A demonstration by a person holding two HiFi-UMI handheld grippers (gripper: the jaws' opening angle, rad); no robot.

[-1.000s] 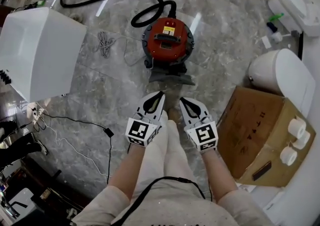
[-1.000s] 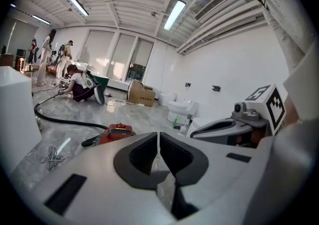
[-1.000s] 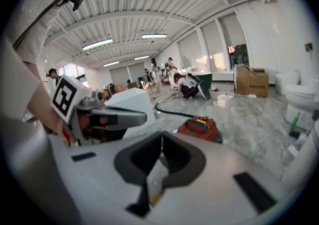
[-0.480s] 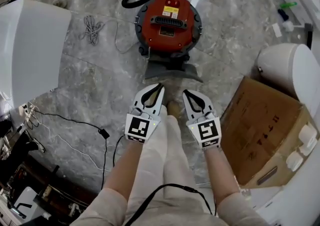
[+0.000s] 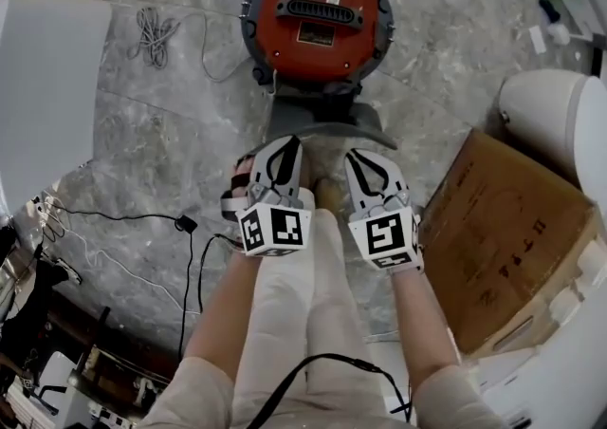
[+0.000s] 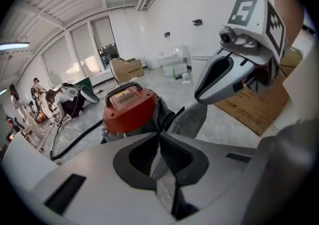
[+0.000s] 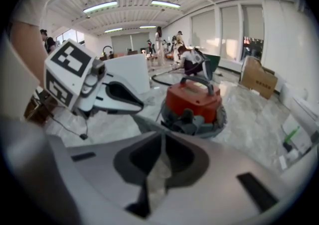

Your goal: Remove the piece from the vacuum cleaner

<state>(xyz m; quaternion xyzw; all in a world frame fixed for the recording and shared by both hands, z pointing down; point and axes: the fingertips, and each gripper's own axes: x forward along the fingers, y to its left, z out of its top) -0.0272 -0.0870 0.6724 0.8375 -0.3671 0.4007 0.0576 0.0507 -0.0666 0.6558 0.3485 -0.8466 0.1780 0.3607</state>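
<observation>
Head view: left tool [image 5: 289, 142] and right tool [image 5: 353, 156] side by side, tips just short of the grey piece [image 5: 327, 123] at the red vacuum cleaner's [image 5: 316, 17] base, apparently not touching. Open floor [image 5: 161, 152] lies left of the left tool. A cardboard box [image 5: 493, 228] sits close on the right tool's right.

Left gripper view: jaws together, empty, vacuum cleaner straight ahead.

Right gripper view: handle [image 7: 202, 83] arches over the vacuum cleaner. Jaws together, nothing held.

Head view steeply down; gripper views low, forward, all share vacuum cleaner [image 5: 316, 14]
</observation>
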